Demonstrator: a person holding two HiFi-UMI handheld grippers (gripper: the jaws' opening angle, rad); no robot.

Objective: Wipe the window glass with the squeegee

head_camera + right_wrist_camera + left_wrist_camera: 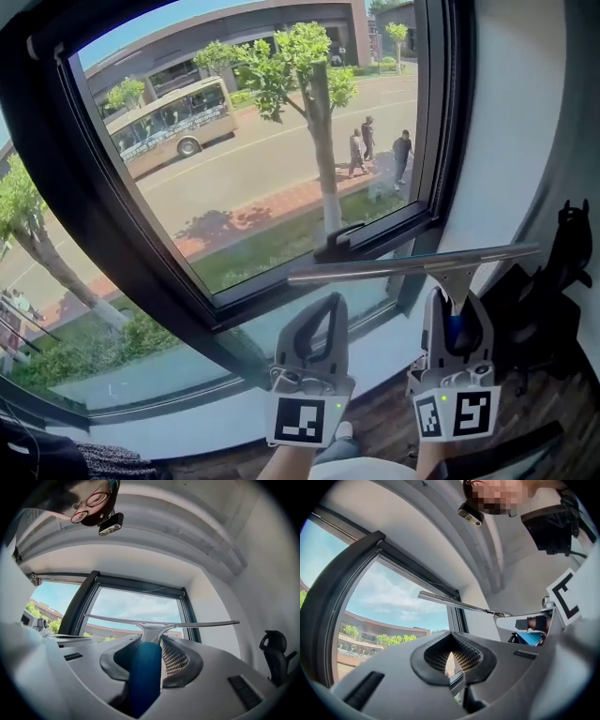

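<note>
One squeegee (427, 266), with a blue handle and a long metal blade, stands upright in our right gripper (457, 314), whose jaws are closed on the handle. Its blade lies level before the lower right corner of the clear window glass (253, 159), and it seems not yet pressed to it. Our left gripper (323, 305) hovers just beside, jaws together and holding nothing. We should lay the whole blade flat against the pane, then pull with even pressure.

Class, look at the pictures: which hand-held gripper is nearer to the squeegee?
Right. The right hand-held gripper is shut on the squeegee by its blue handle. The left hand-held gripper is shut on nothing, to that handle's left, below the blade's left part.
</note>
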